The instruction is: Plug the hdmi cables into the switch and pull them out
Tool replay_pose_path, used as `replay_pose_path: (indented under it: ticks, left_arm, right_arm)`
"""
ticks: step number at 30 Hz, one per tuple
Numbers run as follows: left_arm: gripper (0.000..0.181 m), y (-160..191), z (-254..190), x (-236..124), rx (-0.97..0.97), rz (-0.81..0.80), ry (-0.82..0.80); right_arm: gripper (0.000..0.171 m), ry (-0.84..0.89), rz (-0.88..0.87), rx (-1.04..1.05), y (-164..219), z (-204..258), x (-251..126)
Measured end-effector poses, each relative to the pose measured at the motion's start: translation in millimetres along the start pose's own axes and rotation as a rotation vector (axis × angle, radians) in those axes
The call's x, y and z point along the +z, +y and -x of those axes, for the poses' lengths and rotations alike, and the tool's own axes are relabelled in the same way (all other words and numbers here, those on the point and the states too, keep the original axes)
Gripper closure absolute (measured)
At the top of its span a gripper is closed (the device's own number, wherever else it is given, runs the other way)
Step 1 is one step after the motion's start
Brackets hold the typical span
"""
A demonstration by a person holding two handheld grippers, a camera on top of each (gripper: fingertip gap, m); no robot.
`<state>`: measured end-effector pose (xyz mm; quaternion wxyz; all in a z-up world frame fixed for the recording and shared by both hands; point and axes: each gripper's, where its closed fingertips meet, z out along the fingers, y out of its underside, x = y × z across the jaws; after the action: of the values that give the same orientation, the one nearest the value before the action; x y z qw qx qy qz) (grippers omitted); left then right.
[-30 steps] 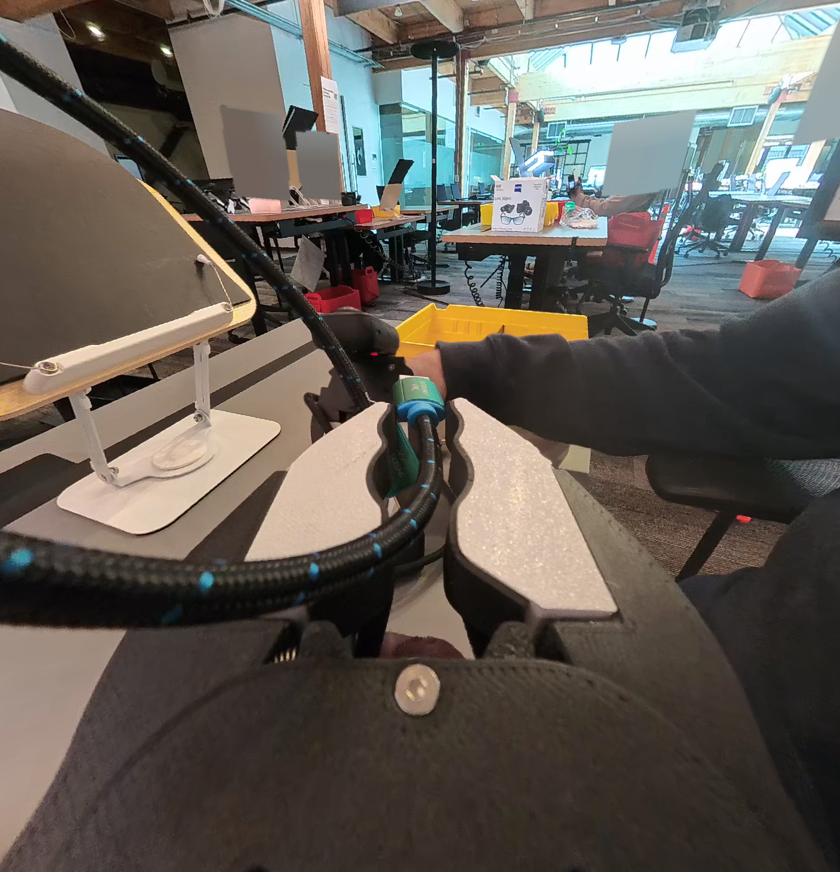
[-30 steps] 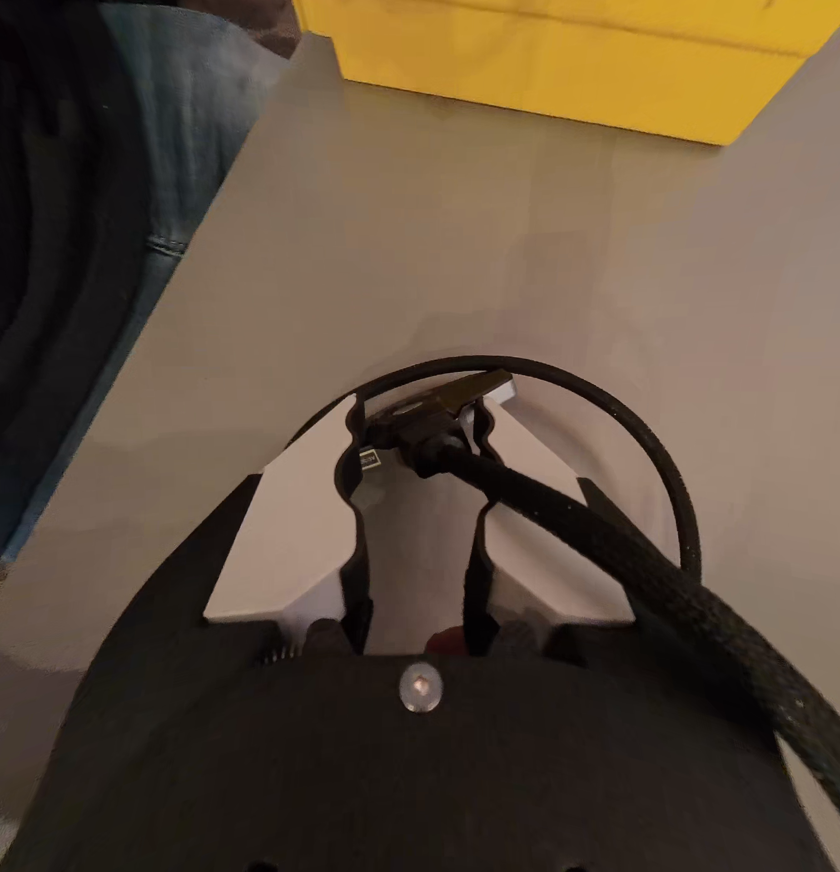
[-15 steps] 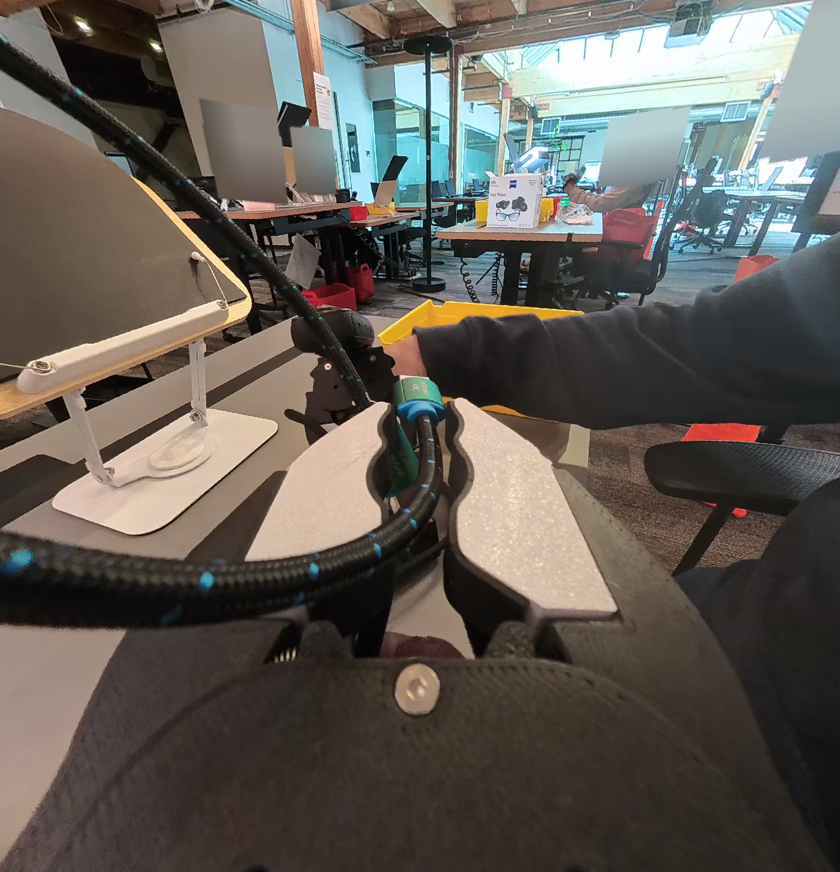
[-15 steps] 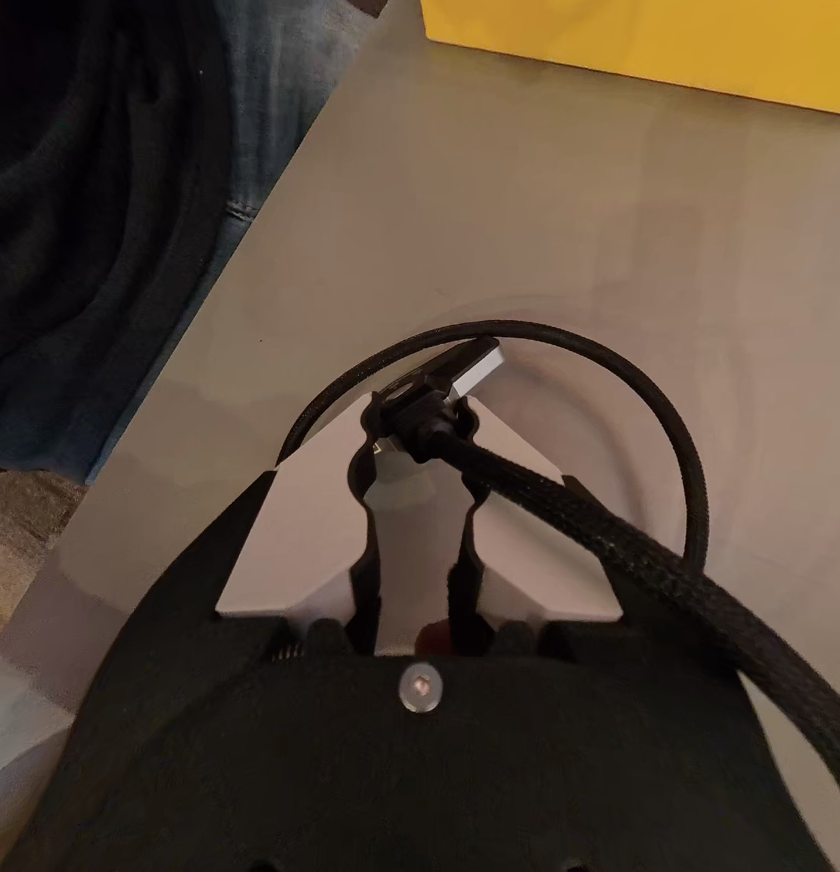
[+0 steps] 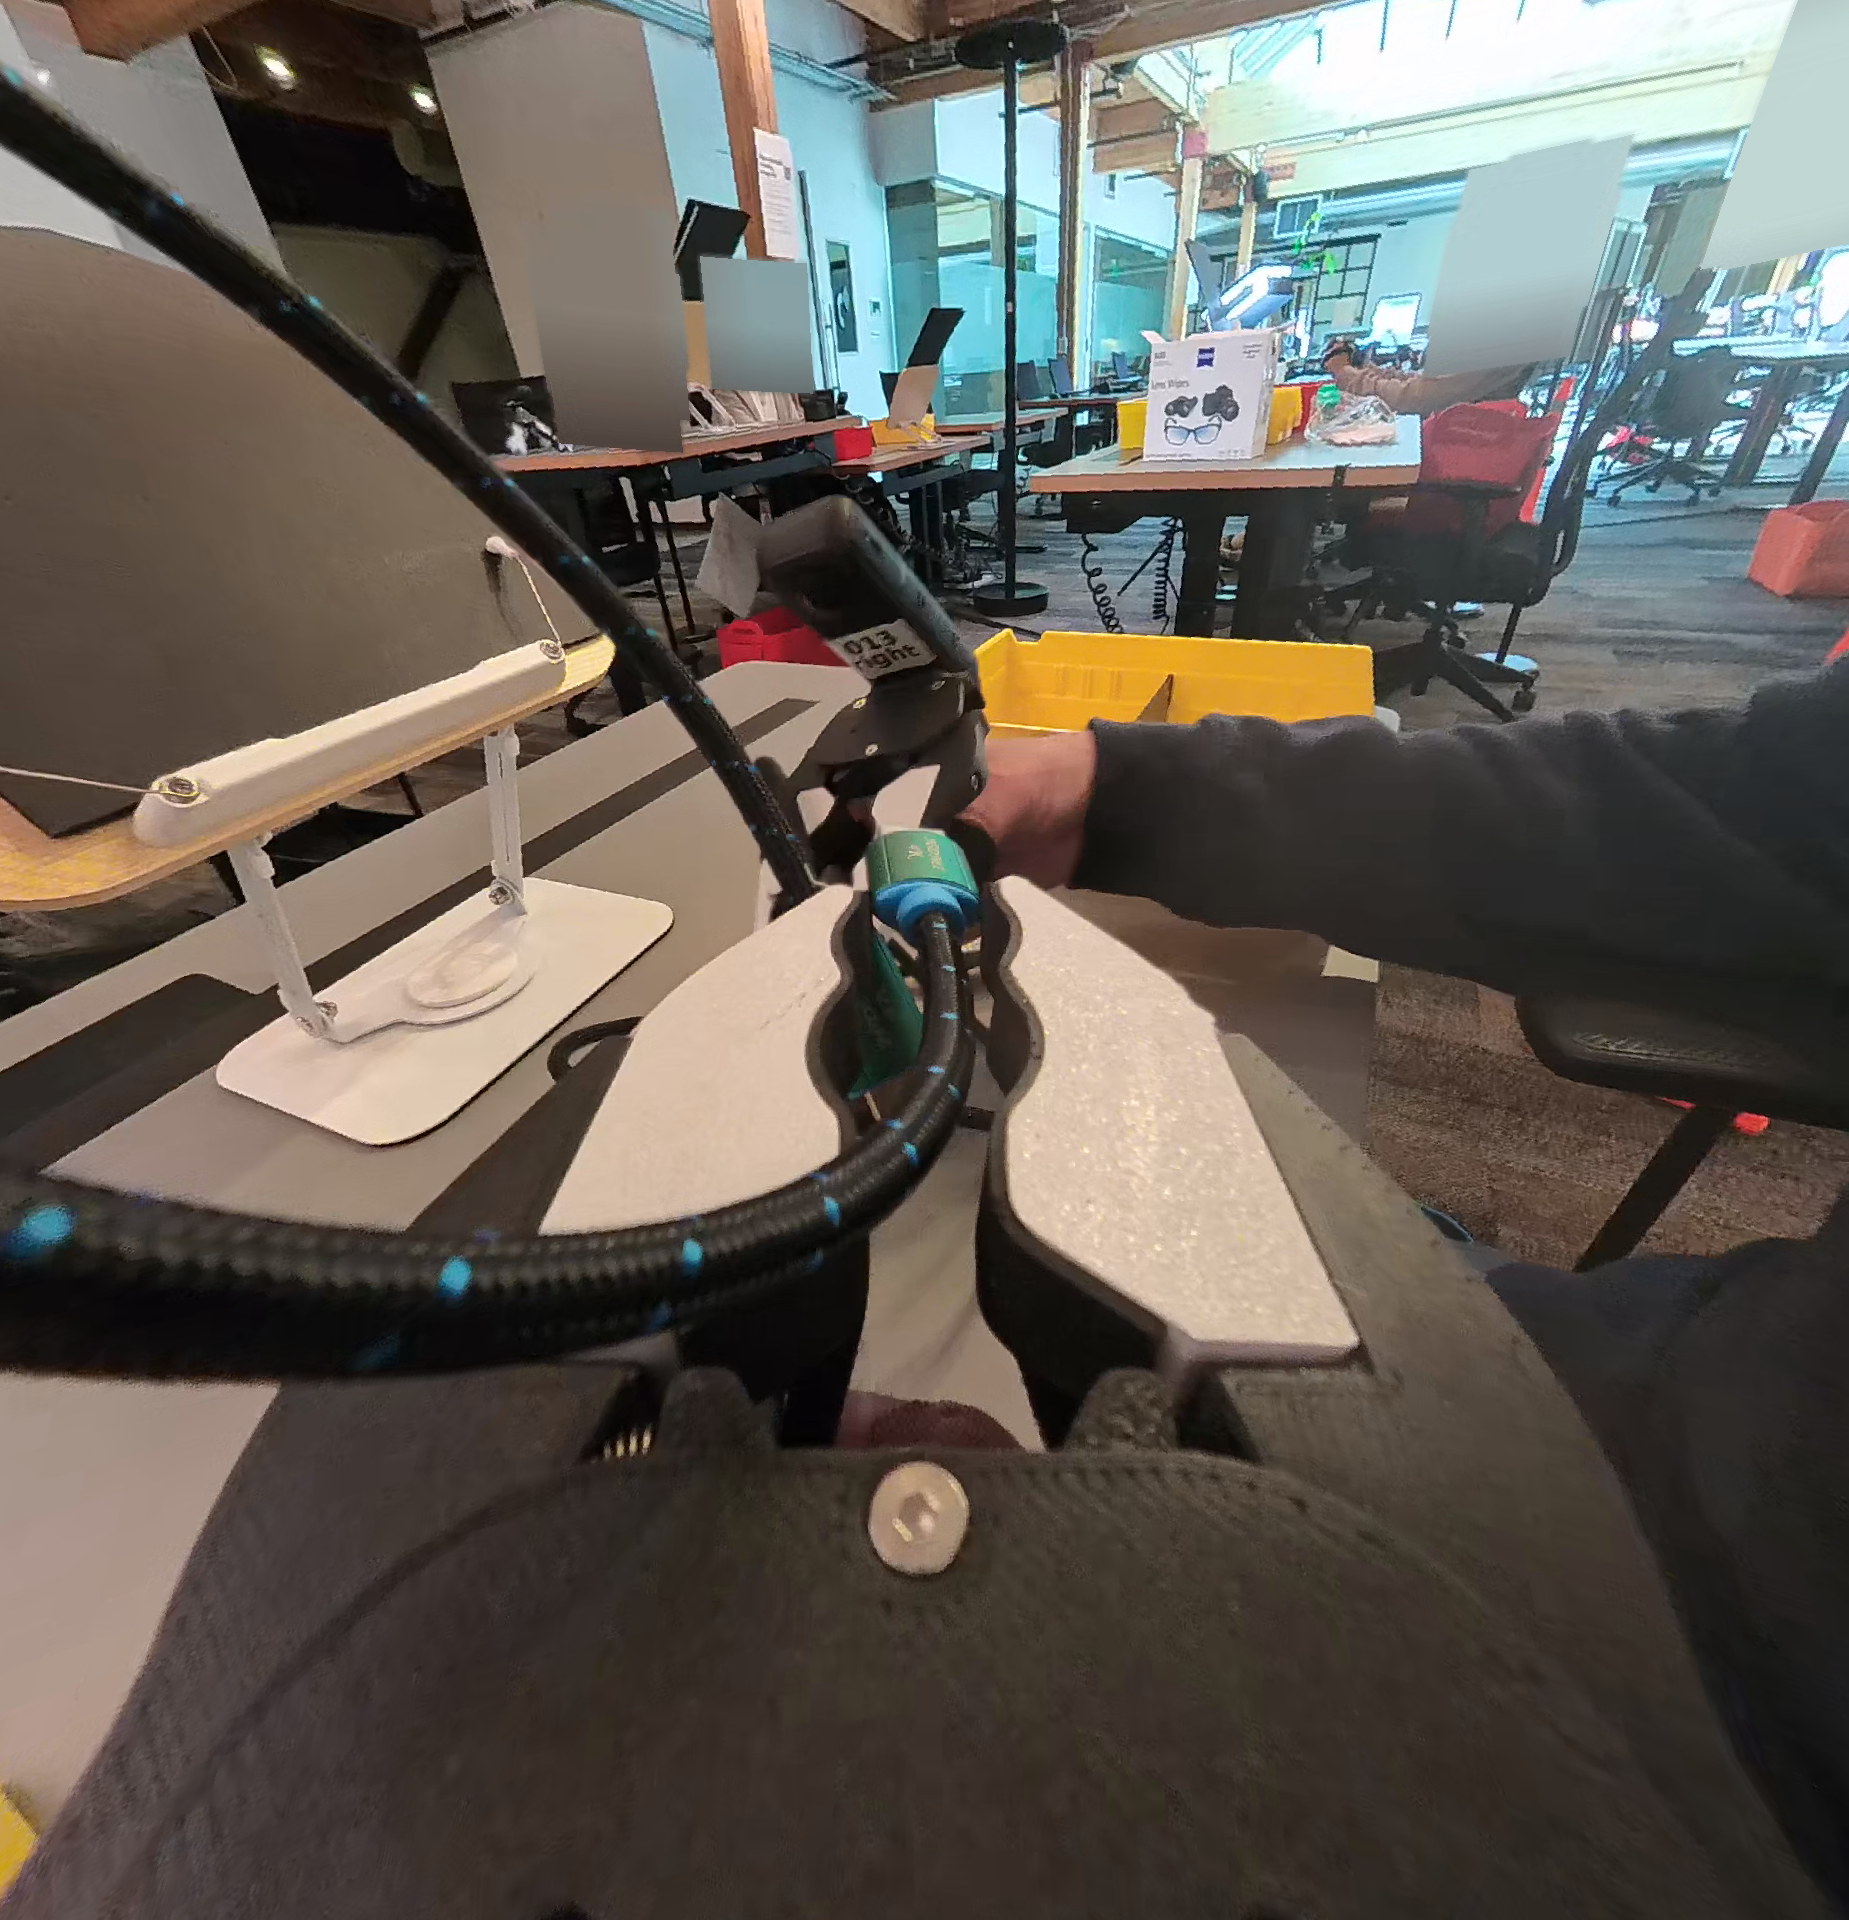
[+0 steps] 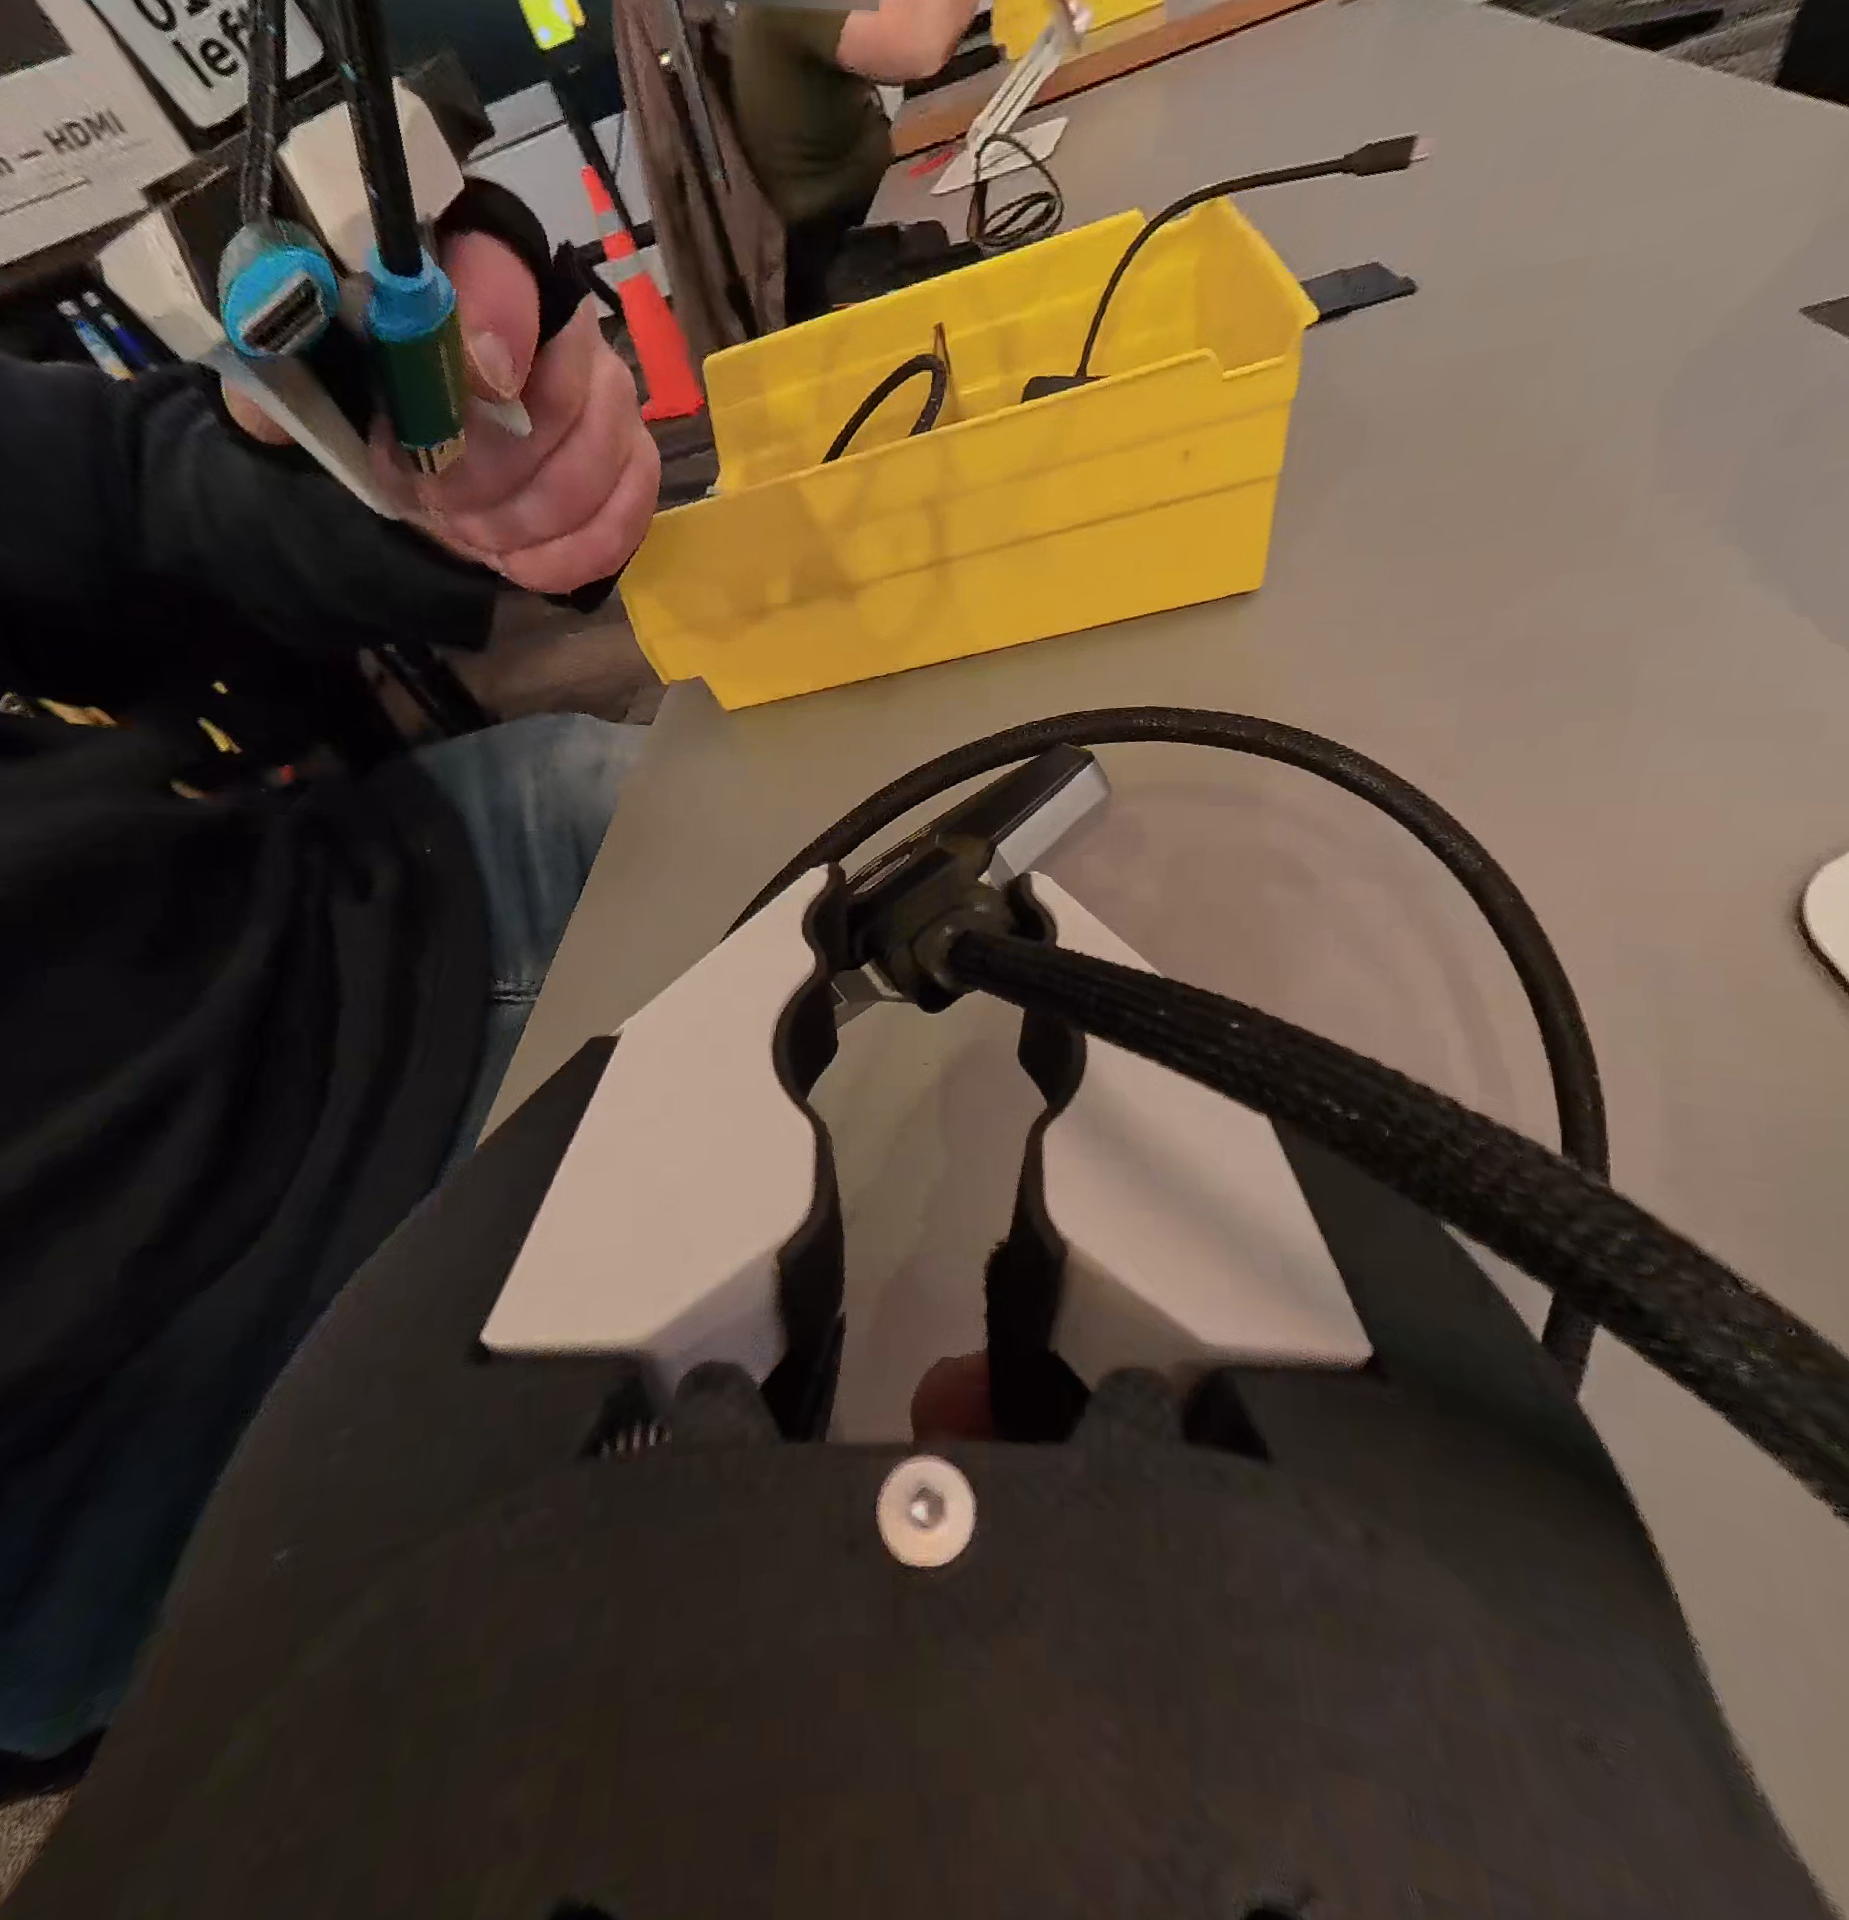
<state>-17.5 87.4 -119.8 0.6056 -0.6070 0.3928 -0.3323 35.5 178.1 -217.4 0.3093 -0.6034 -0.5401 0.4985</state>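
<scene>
The small black-and-silver HDMI switch point(image 6: 987, 847), raised above the grey bench point(image 6: 1471, 540), is clamped in the right gripper point(image 6: 925, 914) fingers at its braided black lead point(image 6: 1315, 1081). The left gripper point(image 5: 915, 935) fingers grasp a green HDMI plug with blue collar point(image 5: 915, 868). White printed labels sit on both grippers. A yellow plastic bin point(image 6: 1003, 488) stands beyond.

Braided cloth cable point(image 5: 608, 1262); glossy yellow plastic bin point(image 6: 961, 540); matt grey tabletop point(image 6: 1522, 540).
</scene>
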Motion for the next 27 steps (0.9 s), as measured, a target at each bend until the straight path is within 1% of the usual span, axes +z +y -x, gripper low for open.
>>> replay_pose_path:
  ticks: [5,8,9,11,13,15,18,20,22,27]
  left_arm:
    - [0.162,13.0,-3.3,14.1,0.003,0.032,-0.014]
    - [0.162,20.5,-4.5,20.5,0.018,0.061,-0.033]
    - [0.162,21.2,-4.5,20.8,0.023,0.062,-0.039]
    - [0.162,22.0,-0.5,20.3,0.019,0.065,-0.068]
    - [0.162,22.2,2.2,19.7,0.014,0.063,-0.078]
    - [0.162,21.7,3.6,19.4,0.002,0.057,-0.080]
    - [0.162,23.4,2.6,19.9,0.012,0.063,-0.079]
    - [0.162,25.7,2.1,21.1,0.014,0.072,-0.080]
    - [0.162,28.4,2.0,23.0,0.015,0.081,-0.084]
    - [0.162,33.8,1.2,24.4,0.017,0.097,-0.081]
  right_arm:
    - [0.141,0.034,-0.043,0.046,-14.9,12.3,1.8]
    - [0.142,0.014,-0.113,0.083,-27.5,23.5,-2.7]
    - [0.154,-0.001,-0.147,0.095,-32.1,27.4,-6.2]
    - [0.154,-0.022,-0.220,0.124,-39.7,32.1,-13.3]
    - [0.155,-0.014,-0.232,0.122,-38.4,33.0,-15.7]
    - [0.154,0.030,-0.196,0.125,-29.9,26.7,-14.6]
    - [0.155,0.018,-0.197,0.161,-25.4,27.3,-12.8]
    - [0.154,0.026,-0.166,0.182,-18.7,26.5,-8.5]
    - [0.154,0.067,-0.083,0.184,-3.0,21.2,-2.5]
    - [0.155,0.165,0.138,0.082,37.8,10.6,9.2]
